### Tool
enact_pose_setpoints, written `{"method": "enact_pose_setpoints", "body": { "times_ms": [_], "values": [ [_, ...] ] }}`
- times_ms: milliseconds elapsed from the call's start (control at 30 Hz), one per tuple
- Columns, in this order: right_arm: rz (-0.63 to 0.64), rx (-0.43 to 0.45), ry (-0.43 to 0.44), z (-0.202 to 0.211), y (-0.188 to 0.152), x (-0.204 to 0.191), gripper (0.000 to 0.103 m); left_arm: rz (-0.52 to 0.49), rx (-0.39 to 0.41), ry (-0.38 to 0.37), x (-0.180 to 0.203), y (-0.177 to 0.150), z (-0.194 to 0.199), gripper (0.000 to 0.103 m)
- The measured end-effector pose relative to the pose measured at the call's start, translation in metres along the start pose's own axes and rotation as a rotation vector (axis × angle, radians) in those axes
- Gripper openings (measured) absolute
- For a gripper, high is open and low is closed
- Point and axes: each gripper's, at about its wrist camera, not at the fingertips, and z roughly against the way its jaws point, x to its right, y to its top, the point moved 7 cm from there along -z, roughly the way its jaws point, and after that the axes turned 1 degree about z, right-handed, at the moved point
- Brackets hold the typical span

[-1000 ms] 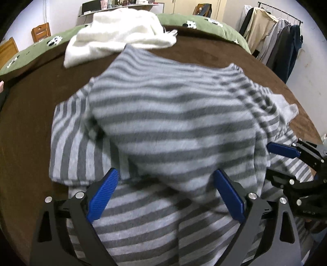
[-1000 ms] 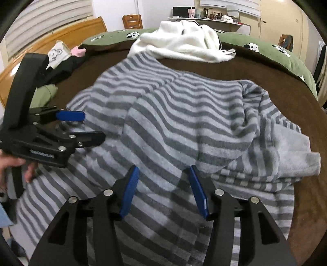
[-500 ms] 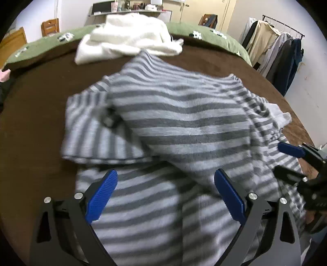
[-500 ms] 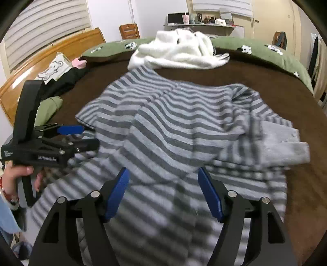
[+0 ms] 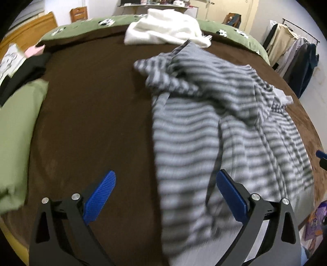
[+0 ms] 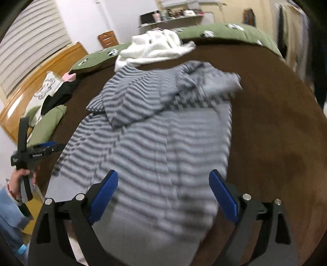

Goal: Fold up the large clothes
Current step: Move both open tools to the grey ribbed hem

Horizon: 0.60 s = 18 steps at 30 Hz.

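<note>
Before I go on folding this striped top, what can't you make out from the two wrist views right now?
- Striped top near hem: motion-blurred in both views, lower edge cut off behind the fingers.
- Its far sleeve: bunched and blurred in the right view, shape unclear.
- Left view: right gripper cut by the frame edge.
- Shelf items: too small.

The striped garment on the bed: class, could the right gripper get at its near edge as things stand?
Probably yes. The right gripper hangs over the striped garment, its jaws opening with nothing gripped, and nothing lies over the near edge.
</note>
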Motion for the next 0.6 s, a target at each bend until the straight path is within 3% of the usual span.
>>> {"method": "enact_pose_setpoints", "body": {
  "times_ms": [400, 600],
  "values": [
    [-0.267, -0.02, 0.085, 0.024, -0.082, 0.037, 0.089, 0.037, -0.09, -0.084, -0.001, -0.082, 0.01, 0.096],
    [-0.281, -0.012, 0.119, 0.019, -0.089, 0.026, 0.085, 0.083, -0.07, -0.101, 0.001, -0.088, 0.013, 0.096]
  ]
}}
